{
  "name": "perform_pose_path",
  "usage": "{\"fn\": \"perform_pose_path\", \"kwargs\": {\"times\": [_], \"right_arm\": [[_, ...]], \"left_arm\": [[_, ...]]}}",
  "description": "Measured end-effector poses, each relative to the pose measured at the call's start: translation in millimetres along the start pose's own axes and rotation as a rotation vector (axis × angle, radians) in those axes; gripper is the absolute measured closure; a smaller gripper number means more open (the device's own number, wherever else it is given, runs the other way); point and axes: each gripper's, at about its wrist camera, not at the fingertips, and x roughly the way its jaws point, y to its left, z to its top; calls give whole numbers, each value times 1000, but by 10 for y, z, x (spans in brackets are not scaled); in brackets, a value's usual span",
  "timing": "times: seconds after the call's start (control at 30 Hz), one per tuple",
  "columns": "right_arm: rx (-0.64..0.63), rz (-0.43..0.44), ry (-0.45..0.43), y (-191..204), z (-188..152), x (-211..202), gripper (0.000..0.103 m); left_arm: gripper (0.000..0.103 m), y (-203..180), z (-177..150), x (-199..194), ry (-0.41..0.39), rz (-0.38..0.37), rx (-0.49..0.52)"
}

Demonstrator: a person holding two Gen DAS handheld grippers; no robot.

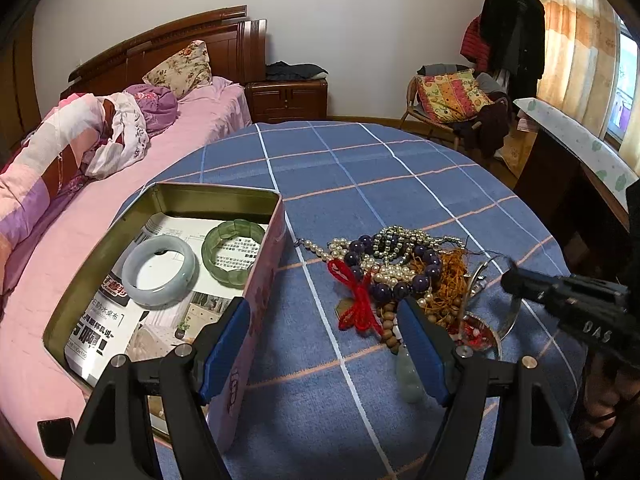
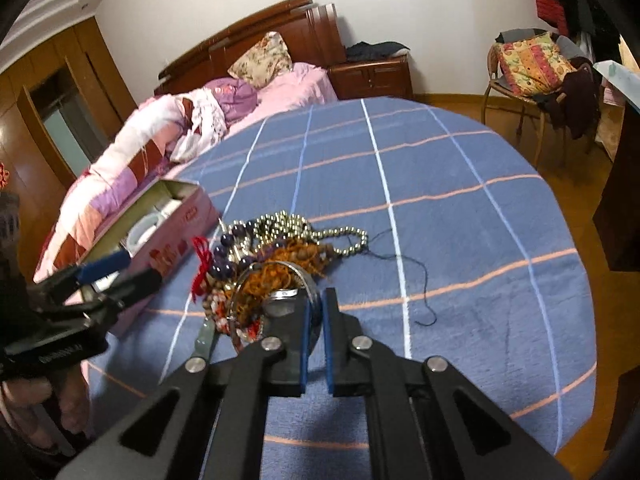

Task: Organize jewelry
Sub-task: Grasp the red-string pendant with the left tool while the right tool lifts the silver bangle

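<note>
A pink tin box point(image 1: 262, 292) stands open at the table's left and holds a pale jade bangle point(image 1: 160, 270) and a green stone bracelet point(image 1: 234, 254). A pile of jewelry point(image 1: 404, 272) lies to its right: pearls, purple beads, a red cord, orange cord. My left gripper point(image 1: 322, 322) is open, its left finger at the tin's wall. My right gripper point(image 2: 316, 304) is shut on a silver bangle point(image 2: 310, 284), standing on edge at the pile's near right side. The bangle point(image 1: 486, 280) also shows in the left wrist view, with the right gripper point(image 1: 516, 278) on it.
The round table has a blue plaid cloth point(image 2: 440, 216). A bed point(image 1: 120, 152) lies behind the tin, a chair with cushions point(image 1: 452, 96) at the back right. A jade pendant point(image 1: 408, 376) lies near the left gripper's right finger. A loose dark thread point(image 2: 424, 280) trails right of the pile.
</note>
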Motion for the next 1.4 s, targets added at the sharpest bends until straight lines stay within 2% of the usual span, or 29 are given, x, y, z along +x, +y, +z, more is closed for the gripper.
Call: {"fn": "perform_pose_path", "kwargs": {"times": [0.47,0.6,0.73,0.8,0.83,0.87,1.03,1.07,1.13,1.27,1.4], "right_arm": [[68,58,-138,-79,239,-411,95],[74,64,-165,-89,286,-493,95],[70,71,-172,-63,321,-477,95],[75,74,-165,-90,305,-443,95],[73,72,-161,-94,293,-421,95],[74,73,-158,-95,279,-411,95],[71,76,-145,-92,261,-365,95],[69,79,-142,-89,260,-354,95],[66,80,-138,-76,248,-342,95],[72,78,-135,-73,238,-331,94],[74,74,-132,-72,226,-335,94]], "left_arm": [[27,-138,-35,82,14,24,44],[27,-156,-19,136,18,29,49],[27,-256,24,221,17,46,96],[37,-281,32,269,28,43,108],[51,-289,28,313,48,39,115],[58,-287,20,337,61,36,114],[61,-244,10,408,84,17,101],[77,-244,13,415,88,16,100],[103,-225,4,439,113,-31,90],[103,-155,-11,353,95,-52,56],[103,-62,103,37,1,-59,21]]}}
